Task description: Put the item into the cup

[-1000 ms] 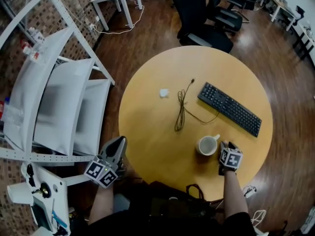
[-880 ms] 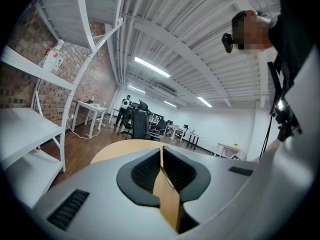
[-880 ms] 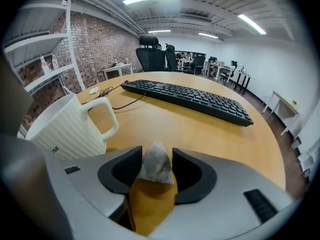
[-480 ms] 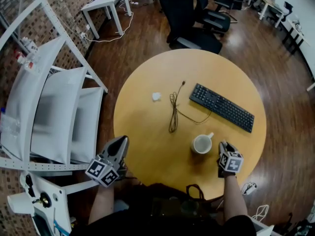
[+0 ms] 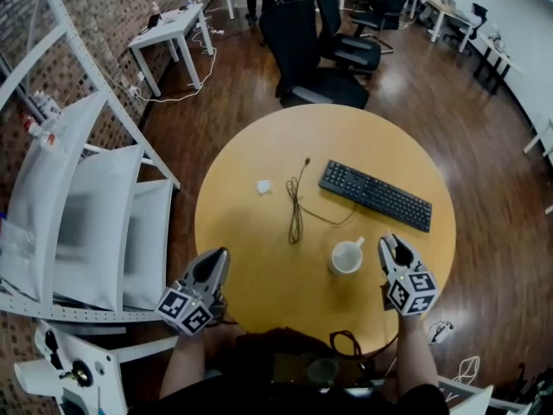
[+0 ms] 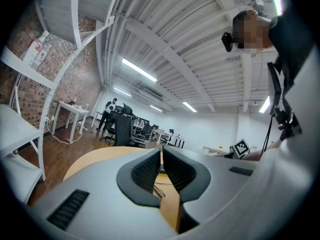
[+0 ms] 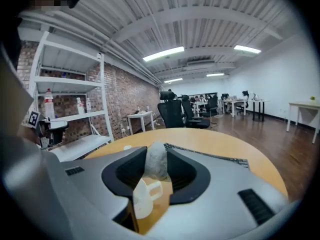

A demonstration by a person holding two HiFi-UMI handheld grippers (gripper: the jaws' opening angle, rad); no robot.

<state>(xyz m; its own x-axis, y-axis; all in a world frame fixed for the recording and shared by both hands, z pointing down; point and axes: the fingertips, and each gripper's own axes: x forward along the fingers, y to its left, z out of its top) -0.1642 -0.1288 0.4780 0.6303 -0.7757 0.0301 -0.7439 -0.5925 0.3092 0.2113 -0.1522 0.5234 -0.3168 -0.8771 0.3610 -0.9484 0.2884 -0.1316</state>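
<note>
A white cup stands on the round wooden table, its handle toward the keyboard. My right gripper is just right of the cup and shut on a grey, stone-like item that is squeezed between its pads. In the right gripper view the cup lies below and left of my right gripper. My left gripper hangs over the table's near-left edge, shut and empty. In its own view the left gripper has its pads together.
A black keyboard lies beyond the cup, at the table's right. A dark cable runs down the middle, and a small white crumpled bit lies to its left. White shelving stands left of the table, office chairs behind it.
The right gripper has come up and back a little, so its jaws now show beside the cup. The head view has shifted, so the table sits higher. The left gripper has barely moved.
</note>
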